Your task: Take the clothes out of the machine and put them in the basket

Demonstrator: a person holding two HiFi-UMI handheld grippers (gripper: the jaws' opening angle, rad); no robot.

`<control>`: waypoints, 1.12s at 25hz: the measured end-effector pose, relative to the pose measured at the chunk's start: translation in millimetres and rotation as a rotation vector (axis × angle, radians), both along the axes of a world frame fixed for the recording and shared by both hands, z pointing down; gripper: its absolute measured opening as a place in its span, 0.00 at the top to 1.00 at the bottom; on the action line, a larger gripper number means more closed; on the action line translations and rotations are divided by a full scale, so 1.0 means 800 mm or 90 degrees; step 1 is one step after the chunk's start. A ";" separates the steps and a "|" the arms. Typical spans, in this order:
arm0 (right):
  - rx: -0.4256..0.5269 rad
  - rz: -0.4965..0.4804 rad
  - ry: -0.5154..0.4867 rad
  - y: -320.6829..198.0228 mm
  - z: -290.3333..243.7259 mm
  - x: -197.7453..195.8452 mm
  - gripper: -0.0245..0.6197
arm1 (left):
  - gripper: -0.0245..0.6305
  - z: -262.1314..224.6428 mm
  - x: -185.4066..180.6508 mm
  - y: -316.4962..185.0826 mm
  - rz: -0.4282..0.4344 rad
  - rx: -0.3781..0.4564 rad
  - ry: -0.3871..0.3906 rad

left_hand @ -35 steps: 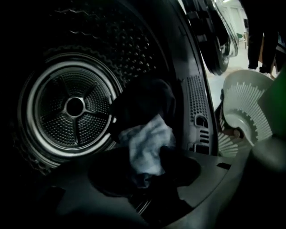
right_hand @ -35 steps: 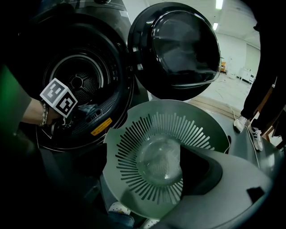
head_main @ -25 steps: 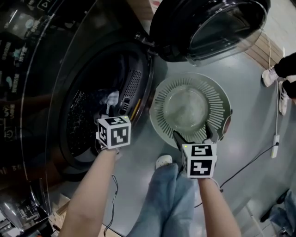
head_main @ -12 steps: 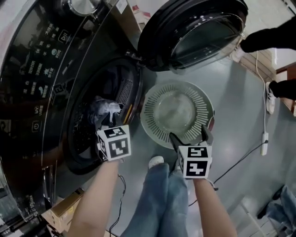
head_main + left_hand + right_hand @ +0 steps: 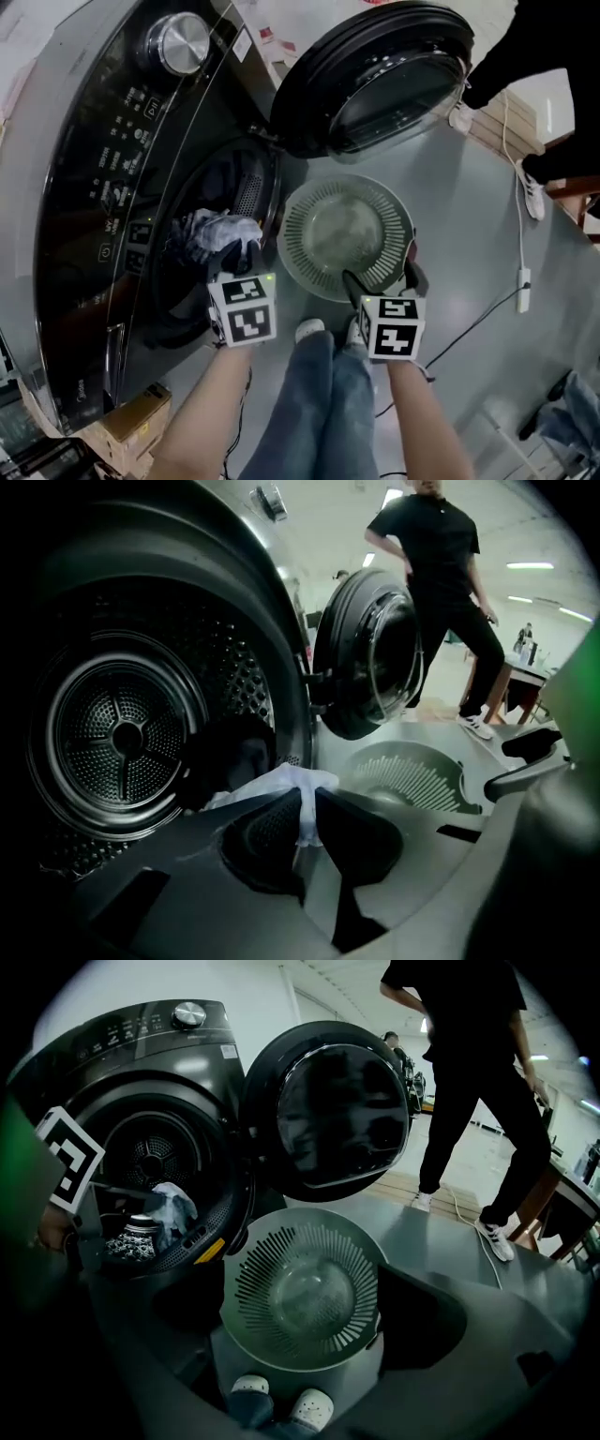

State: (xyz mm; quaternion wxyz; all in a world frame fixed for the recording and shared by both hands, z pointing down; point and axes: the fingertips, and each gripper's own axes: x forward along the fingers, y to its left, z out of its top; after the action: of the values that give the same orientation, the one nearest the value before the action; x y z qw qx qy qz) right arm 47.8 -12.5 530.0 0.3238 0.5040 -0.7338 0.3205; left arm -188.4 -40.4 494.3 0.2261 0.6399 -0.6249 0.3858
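A pale garment [image 5: 217,230] hangs out of the mouth of the dark washing machine [image 5: 112,187]. My left gripper [image 5: 247,253] is shut on a fold of that cloth [image 5: 281,785], just outside the drum [image 5: 122,733]. More dark clothes lie inside the drum behind it. The round grey slotted basket [image 5: 309,258] stands on the floor under the open door [image 5: 375,75], with nothing in it. My right gripper [image 5: 382,277] hovers over the basket's near rim [image 5: 281,1358], jaws open and holding nothing. In the right gripper view the garment [image 5: 173,1204] shows at the drum mouth.
A person in black [image 5: 441,574] stands beyond the door, with a white cable [image 5: 520,234] along the grey floor. My own legs and white shoes [image 5: 281,1405] are right before the basket. A cardboard box [image 5: 131,427] sits at the machine's foot.
My left gripper has drawn up and back from the drum with the pale garment, which now shows at the opening. The right gripper has risen a little over the basket.
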 end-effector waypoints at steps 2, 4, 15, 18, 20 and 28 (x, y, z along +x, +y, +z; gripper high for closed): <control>0.006 0.005 0.000 -0.003 -0.006 0.005 0.17 | 0.90 -0.003 0.010 0.002 0.003 0.001 0.019; 0.010 0.011 0.002 -0.005 -0.013 0.013 0.17 | 0.90 -0.007 0.025 0.001 0.012 0.006 0.046; 0.011 0.051 0.013 0.010 -0.027 0.073 0.17 | 0.90 -0.041 0.148 -0.005 0.143 0.036 0.172; 0.009 0.069 0.014 0.013 -0.027 0.093 0.17 | 0.90 -0.046 0.179 -0.005 0.168 0.034 0.205; 0.008 0.082 0.014 0.015 -0.027 0.105 0.17 | 0.90 -0.048 0.196 -0.006 0.179 0.032 0.232; 0.003 0.116 0.019 0.019 -0.022 0.147 0.18 | 0.90 -0.068 0.276 -0.008 0.229 0.042 0.441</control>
State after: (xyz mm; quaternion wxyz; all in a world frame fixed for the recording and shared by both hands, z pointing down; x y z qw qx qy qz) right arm 165.5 2.4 512.1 0.3030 0.5741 -0.6810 0.3390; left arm 32.2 -47.1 440.1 0.3321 0.8384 -0.4015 0.1600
